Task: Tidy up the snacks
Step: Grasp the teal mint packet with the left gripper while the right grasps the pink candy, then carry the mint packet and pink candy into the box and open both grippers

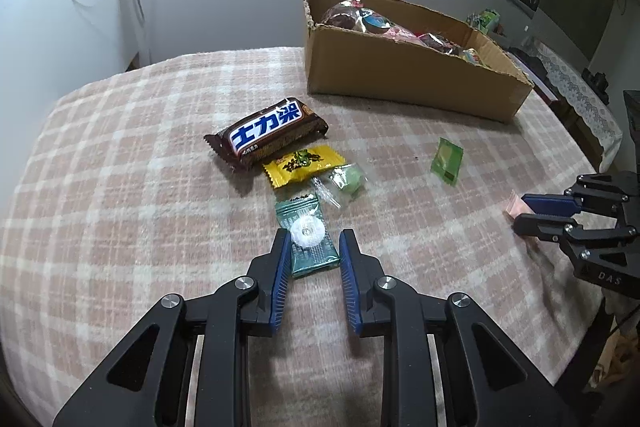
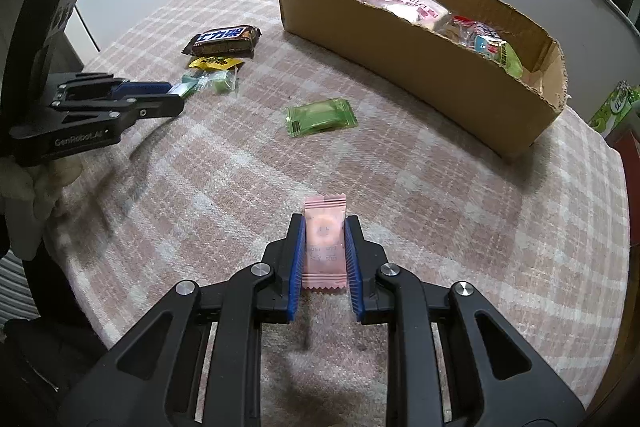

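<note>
My left gripper (image 1: pixel 315 241) is open around a teal candy packet (image 1: pixel 308 241) lying on the plaid cloth; its left pad touches the packet and the right one stands a little off. My right gripper (image 2: pixel 324 229) has closed in on a pink candy packet (image 2: pixel 324 243), with both pads against its sides. Beyond the teal packet lie a brown chocolate bar (image 1: pixel 266 135), a yellow candy (image 1: pixel 304 165) and a clear-wrapped green candy (image 1: pixel 346 181). A green packet (image 2: pixel 320 117) lies alone in the middle. The cardboard box (image 2: pixel 420 67) holds several snacks.
The table has a pink plaid cloth (image 1: pixel 120 187) and rounded edges. A white wall stands behind the box. The left gripper also shows in the right wrist view (image 2: pixel 176 97), and the right gripper shows in the left wrist view (image 1: pixel 520 211). A green box (image 2: pixel 616 107) stands off the table's right side.
</note>
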Tool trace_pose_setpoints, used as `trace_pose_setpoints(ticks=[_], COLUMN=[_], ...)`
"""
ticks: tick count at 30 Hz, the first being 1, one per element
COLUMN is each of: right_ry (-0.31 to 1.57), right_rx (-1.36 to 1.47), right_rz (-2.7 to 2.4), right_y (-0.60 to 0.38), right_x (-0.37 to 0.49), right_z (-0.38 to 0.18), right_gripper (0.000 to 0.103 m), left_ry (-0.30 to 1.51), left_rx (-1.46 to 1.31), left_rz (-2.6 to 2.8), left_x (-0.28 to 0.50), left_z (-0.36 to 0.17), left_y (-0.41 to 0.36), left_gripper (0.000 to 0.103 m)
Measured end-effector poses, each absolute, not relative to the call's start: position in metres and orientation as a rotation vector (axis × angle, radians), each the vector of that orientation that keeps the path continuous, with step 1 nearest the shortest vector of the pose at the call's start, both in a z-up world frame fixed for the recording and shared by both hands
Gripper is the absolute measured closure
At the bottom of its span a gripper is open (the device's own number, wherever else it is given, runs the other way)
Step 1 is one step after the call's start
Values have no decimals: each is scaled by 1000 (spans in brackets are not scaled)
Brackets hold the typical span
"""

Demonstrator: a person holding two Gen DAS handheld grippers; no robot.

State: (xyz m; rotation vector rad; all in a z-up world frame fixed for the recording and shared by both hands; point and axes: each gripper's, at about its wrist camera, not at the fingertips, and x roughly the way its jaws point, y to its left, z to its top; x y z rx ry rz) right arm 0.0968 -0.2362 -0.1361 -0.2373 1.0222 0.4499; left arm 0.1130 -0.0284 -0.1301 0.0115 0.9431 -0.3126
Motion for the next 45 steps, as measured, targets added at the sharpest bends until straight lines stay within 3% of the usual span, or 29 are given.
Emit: trace_pose_setpoints(ticks=[13,31,45], right_ry=[942,813,792], right_rx=[-187,-131,-96], right_rz=[407,304,249], right_y=[-252,-288,-311], right_x=[101,152,207], right_z=[-101,-41,-29], right_gripper=[83,83,83], left_ry=[850,708,675], left_rx=[-10,3,-3], left_rz=[-338,-386,-413], left_x=[103,151,203], left_z=[-93,-39,-24], left_y=[-30,-64,-90], left_gripper=[80,80,80])
